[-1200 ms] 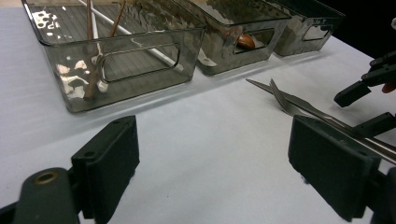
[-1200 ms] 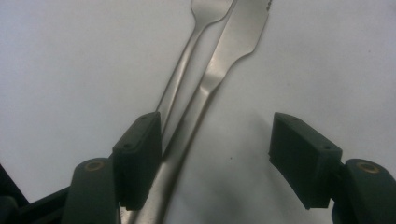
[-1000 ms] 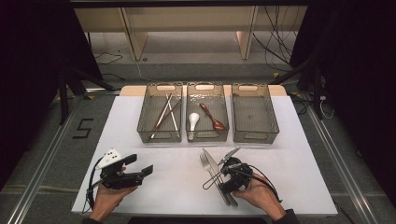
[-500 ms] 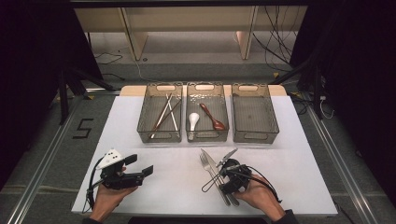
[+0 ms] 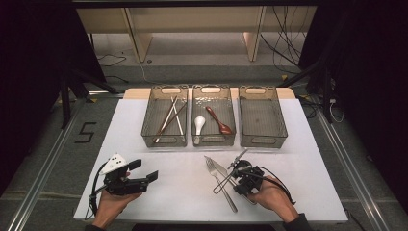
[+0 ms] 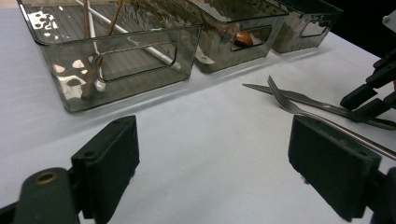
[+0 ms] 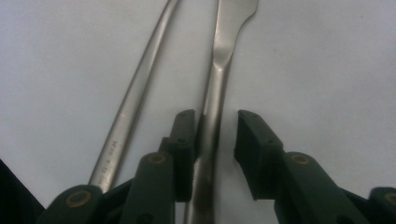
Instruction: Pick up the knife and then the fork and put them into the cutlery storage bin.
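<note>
A pale "5" (image 5: 84, 133) is marked on the floor at the frame's left. Your right tongs (image 5: 239, 172) lie low at the lower right of the tabletop (image 5: 308, 159), angled up-left; their jaws have just been closing around the steel knife (image 7: 212, 107), one pad touching its handle, the other still apart. The slim, smooth fork (image 7: 135, 98) lies just beside it. Your left tongs (image 5: 146, 171) rest at lower left, jaws wide and holding nothing. Three ribbed, smoky plastic bins (image 5: 262, 115) sit above.
</note>
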The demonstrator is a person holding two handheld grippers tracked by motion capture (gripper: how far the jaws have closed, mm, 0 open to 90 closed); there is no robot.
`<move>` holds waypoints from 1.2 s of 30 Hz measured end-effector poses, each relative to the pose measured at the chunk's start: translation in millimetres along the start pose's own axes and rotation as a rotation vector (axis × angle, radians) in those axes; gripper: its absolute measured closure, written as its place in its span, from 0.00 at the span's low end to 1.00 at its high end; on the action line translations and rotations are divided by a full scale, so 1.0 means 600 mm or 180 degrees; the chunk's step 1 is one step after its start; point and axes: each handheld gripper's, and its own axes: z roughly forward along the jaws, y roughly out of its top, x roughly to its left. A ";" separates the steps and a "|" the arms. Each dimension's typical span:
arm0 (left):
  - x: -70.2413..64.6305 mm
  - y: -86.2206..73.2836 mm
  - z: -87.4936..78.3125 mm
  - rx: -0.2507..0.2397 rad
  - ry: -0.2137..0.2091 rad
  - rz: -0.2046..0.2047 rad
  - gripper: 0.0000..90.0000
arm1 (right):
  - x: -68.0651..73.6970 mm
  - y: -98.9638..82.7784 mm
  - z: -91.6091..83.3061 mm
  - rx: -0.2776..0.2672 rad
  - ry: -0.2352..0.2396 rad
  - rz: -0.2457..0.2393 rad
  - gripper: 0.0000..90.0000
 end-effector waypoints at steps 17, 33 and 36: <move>-0.002 0.000 0.003 0.0013 -0.0010 0.0014 0.18 | -0.010 0.018 0.003 0.0174 0.0040 0.0013 0.88; -0.003 0.001 0.005 0.0014 -0.0010 0.0021 0.18 | -0.006 0.023 0.005 0.0213 -0.0023 -0.0008 0.88; -0.003 0.001 0.004 0.0010 -0.0007 0.0020 0.18 | -0.005 0.022 0.004 0.0206 -0.0030 -0.0029 0.89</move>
